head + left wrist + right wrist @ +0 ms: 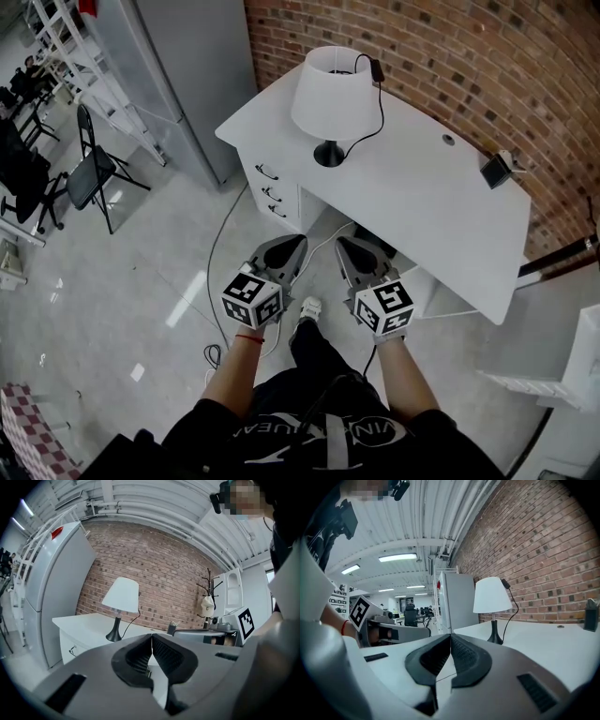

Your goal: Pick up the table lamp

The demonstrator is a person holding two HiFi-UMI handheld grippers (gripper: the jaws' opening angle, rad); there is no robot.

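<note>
While neither claw holds anything, grippers: left gripper (296, 243) and right gripper (343, 245) closed, empty, short of desk (422, 192).
Lamp: table lamp (331, 105) upright on desk, 12 o'clock (cord (381, 111) at 1 o'clock).
Handling: likely light, top-heavy; shade (323, 80) crushable.
Hold: slim stem (117, 620) above base (114, 636).

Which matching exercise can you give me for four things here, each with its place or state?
Things: 1 table lamp; 2 folding chair; 3 left gripper; 4 drawers.
Places or states: a jaws shut, empty; b standing on the white desk; c built into the desk, below the lamp; d on the floor, left of the desk.
Pairs: 1-b; 2-d; 3-a; 4-c.
</note>
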